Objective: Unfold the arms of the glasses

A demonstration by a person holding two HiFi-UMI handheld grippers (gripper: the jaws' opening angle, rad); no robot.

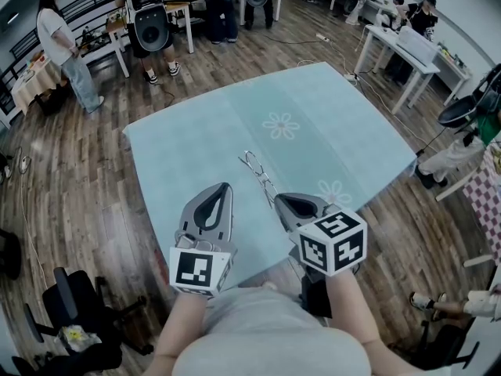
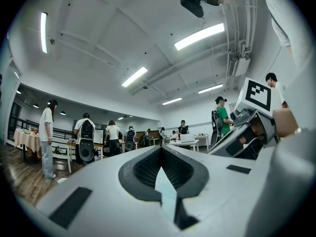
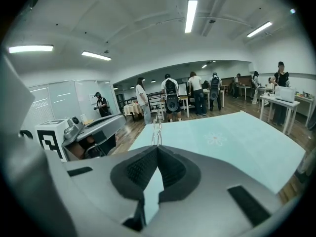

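Note:
A pair of thin wire-framed glasses [image 1: 258,172] lies on the pale blue tablecloth [image 1: 329,139], near the table's front edge. In the right gripper view the glasses [image 3: 157,127] stand just past my jaw tips. My right gripper [image 1: 279,198] [image 3: 158,146] points down at their near end with its jaws shut. Whether it touches the frame I cannot tell. My left gripper [image 1: 225,185] [image 2: 160,147] is held level to the left of the glasses, jaws shut with nothing between them. The glasses are not in the left gripper view.
The tablecloth carries printed flowers [image 1: 281,125]. The table's front edge runs just under both grippers. Wooden floor surrounds the table. Several people stand at white tables [image 1: 395,49] at the back and right, and a black chair [image 1: 74,304] is at lower left.

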